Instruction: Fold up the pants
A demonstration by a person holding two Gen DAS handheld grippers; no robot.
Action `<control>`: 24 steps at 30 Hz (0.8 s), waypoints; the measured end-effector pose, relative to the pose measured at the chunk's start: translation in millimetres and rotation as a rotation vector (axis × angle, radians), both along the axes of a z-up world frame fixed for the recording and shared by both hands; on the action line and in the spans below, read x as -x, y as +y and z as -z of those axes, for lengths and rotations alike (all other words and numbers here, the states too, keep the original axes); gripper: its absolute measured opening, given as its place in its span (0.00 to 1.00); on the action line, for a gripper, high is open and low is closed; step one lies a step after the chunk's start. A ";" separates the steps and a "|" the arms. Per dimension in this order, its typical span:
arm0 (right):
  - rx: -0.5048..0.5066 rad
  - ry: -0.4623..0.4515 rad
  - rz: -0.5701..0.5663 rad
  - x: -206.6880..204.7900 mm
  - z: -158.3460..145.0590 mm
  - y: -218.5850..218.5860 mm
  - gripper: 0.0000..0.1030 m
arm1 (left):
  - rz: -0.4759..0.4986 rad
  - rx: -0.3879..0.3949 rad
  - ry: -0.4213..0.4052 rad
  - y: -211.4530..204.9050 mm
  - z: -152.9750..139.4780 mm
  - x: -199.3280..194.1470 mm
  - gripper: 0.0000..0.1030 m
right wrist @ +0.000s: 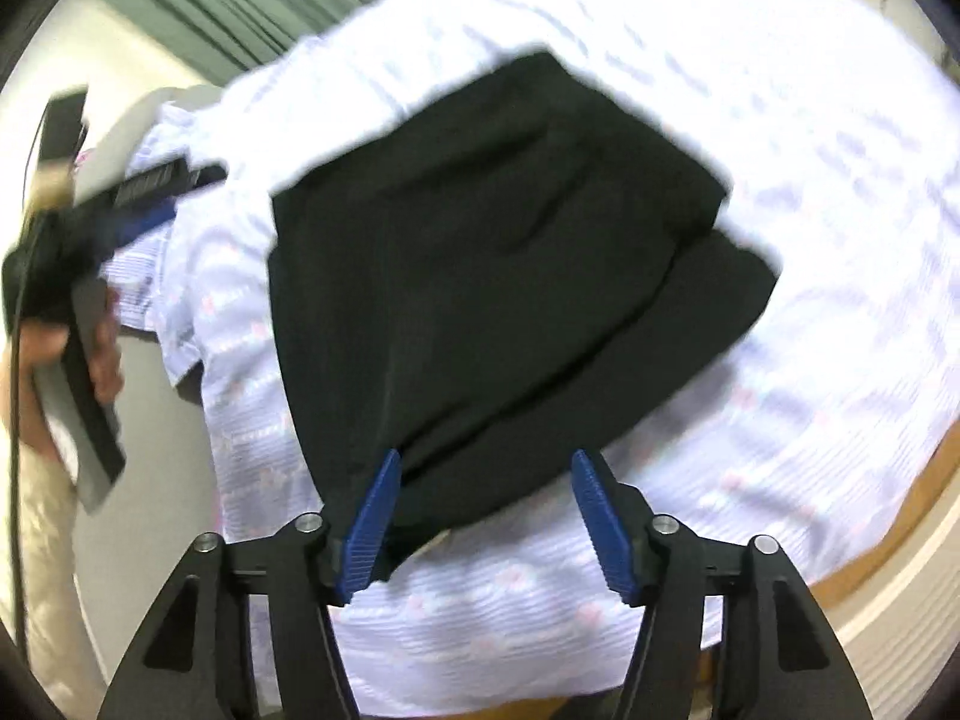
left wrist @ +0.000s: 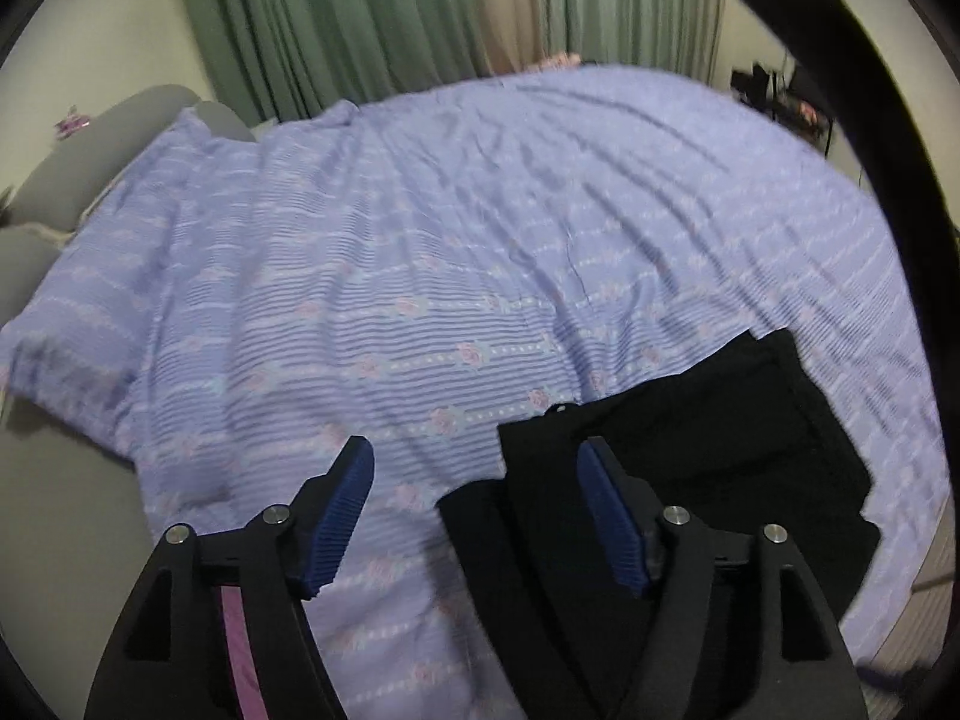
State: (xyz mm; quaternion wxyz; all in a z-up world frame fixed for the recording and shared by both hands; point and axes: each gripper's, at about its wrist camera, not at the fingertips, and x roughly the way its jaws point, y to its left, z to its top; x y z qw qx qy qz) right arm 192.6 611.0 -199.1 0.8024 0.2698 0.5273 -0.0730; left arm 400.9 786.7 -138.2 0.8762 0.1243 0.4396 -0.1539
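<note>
Right wrist: folded pants (right wrist: 492, 252) just beyond open jaws, untouched

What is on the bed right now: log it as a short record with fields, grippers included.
surface: bed with a lilac striped, flowered cover
item: black pants, lying folded into a compact stack near the bed's edge
left gripper: open, nothing between the pads, beside the pants' edge
right gripper: open, over the pants' near corner, not pressing on them
background: green curtain
task state: pants look folded and released
</note>
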 end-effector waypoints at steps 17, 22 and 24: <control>0.274 -0.328 -0.093 83.6 -133.2 -124.8 0.92 | -0.056 0.009 -0.178 -79.8 -97.4 213.6 0.97; 0.335 -0.402 -0.194 116.3 -167.3 -182.5 0.92 | -0.129 0.090 -0.176 -142.1 -115.7 269.3 0.97; 0.352 -0.427 -0.237 126.4 -177.3 -199.6 0.92 | -0.158 0.114 -0.192 -168.8 -122.5 289.7 0.98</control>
